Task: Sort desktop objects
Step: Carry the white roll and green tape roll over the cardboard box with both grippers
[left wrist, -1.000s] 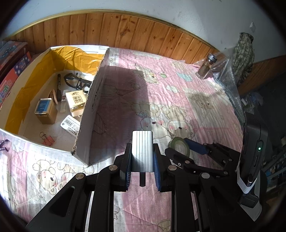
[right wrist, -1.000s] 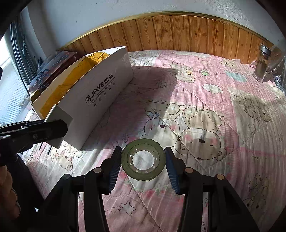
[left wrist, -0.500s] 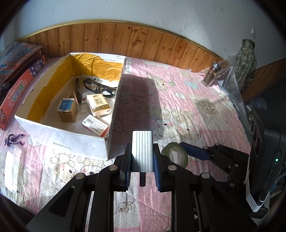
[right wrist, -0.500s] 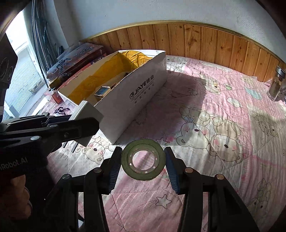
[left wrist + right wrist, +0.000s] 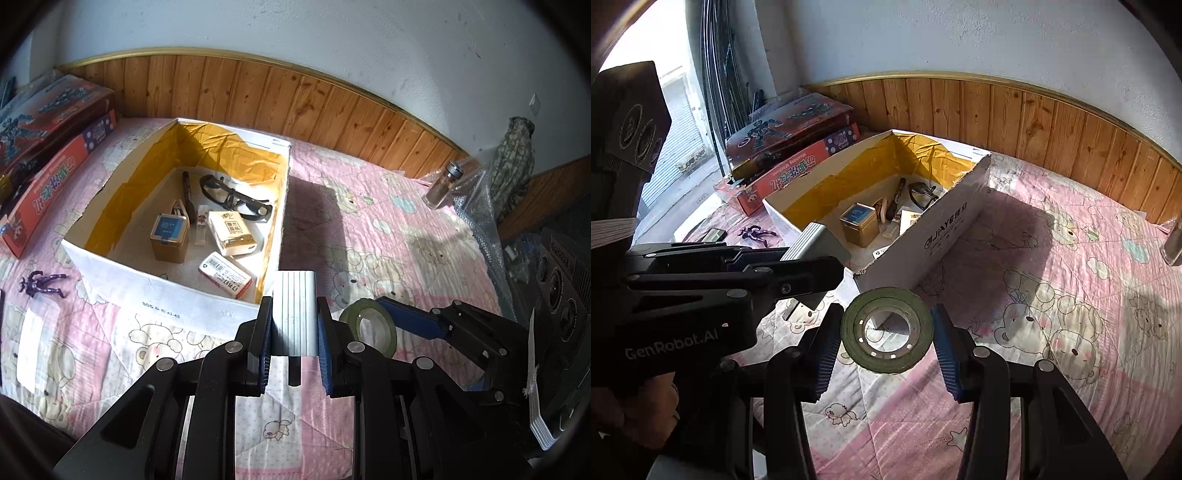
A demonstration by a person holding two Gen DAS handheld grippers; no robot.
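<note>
Presently the left gripper (image 5: 294,325) is pinching a ribbed, silver-grey slab (image 5: 294,312) upright between its blue ridged pads, and the slab is standing just in front of the near wall of the box (image 5: 162,291). Beside it, the right gripper (image 5: 886,332) is clasping a flat green tape roll (image 5: 886,329) by its rim, edge to edge, with the roll's pale core ring facing the camera; the roll is hanging above the quilt (image 5: 1052,295), just short of the box's near corner. That box is white card outside, lined with crinkled yellow paper, and is lying open on the soft pink quilt printed with bears. Inside are resting dark glasses (image 5: 236,197), a square gold tin (image 5: 169,238), a cream packet (image 5: 231,232), a white labelled carton (image 5: 225,274) and a dark pen (image 5: 188,192). A purple figure (image 5: 42,284) is lying on the quilt left of the box, and a glass jar (image 5: 441,184) is standing well apart near the wood panelling.
</note>
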